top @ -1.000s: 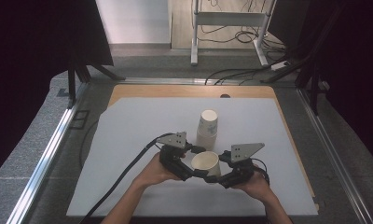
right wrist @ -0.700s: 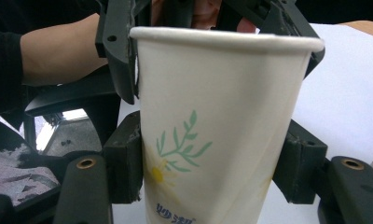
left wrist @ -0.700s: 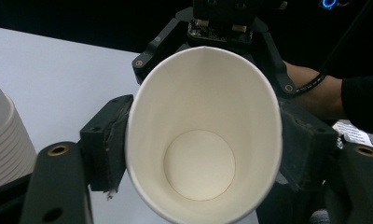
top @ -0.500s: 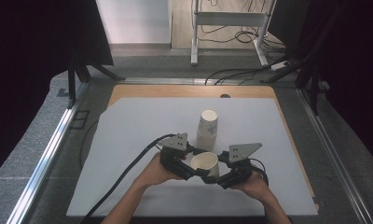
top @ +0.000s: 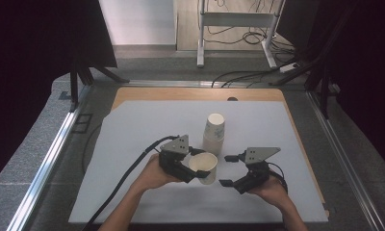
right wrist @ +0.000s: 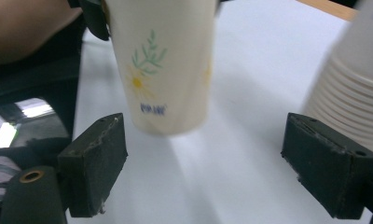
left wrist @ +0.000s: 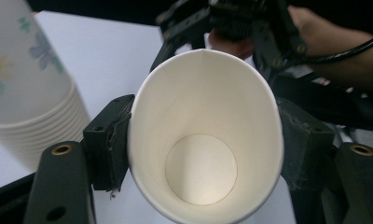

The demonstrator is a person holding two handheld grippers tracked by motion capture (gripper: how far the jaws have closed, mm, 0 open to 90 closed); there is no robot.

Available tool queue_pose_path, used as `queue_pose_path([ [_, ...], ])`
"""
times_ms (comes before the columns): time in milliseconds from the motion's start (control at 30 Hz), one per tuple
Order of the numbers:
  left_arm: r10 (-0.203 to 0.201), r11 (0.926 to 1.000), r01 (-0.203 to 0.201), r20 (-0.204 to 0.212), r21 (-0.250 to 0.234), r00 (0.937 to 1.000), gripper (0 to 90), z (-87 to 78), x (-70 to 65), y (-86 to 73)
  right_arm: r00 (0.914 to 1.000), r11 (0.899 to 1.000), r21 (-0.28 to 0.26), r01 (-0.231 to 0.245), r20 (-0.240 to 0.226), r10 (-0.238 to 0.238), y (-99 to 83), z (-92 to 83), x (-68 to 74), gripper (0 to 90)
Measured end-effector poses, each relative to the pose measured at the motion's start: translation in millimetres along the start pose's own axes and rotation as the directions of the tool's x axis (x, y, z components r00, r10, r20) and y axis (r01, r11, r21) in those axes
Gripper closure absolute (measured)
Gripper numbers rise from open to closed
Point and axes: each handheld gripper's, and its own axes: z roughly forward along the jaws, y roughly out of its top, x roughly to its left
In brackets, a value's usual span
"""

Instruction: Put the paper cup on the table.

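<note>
My left gripper [top: 196, 167] is shut on a single white paper cup [top: 204, 167], mouth up and just above the white mat. In the left gripper view the cup [left wrist: 203, 135] sits pressed into an oval between the two pads, its empty inside facing the camera. A stack of upside-down paper cups [top: 213, 133] stands just behind it, also seen at the left as the stack [left wrist: 26, 88]. My right gripper [top: 225, 170] is open a little to the right of the cup. In the right gripper view its jaws stand wide apart, with the flower-printed cup [right wrist: 163, 65] ahead of them, untouched.
A white mat [top: 133, 130] covers the wooden tabletop [top: 195, 94], which has metal rails along both sides. A black cable [top: 128, 175] trails from the left gripper toward the front left. The stack [right wrist: 352, 88] is close to the right jaw.
The right gripper has drawn back to the right from the cup and now stands open and apart from it. The left gripper keeps hold of the cup in about the same place.
</note>
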Motion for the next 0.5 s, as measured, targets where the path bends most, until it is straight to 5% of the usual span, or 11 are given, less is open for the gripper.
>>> queue_pose_path([
  [233, 0.003, 0.996, 0.006, -0.108, 0.089, 0.9942, 28.8, 2.7, 2.5, -8.1, 0.995, 0.999, -0.002, -0.037, 0.093, 0.037, -10.5, -17.2, -7.9, 14.0],
  [500, 0.025, 0.9864, 0.008, -0.197, 0.164, 0.9801, 28.7, 6.4, 5.1, -15.7, 0.9753, 0.995, -0.006, -0.1, 0.197, 0.099, -28.4, -34.8, -19.1, 14.0],
])
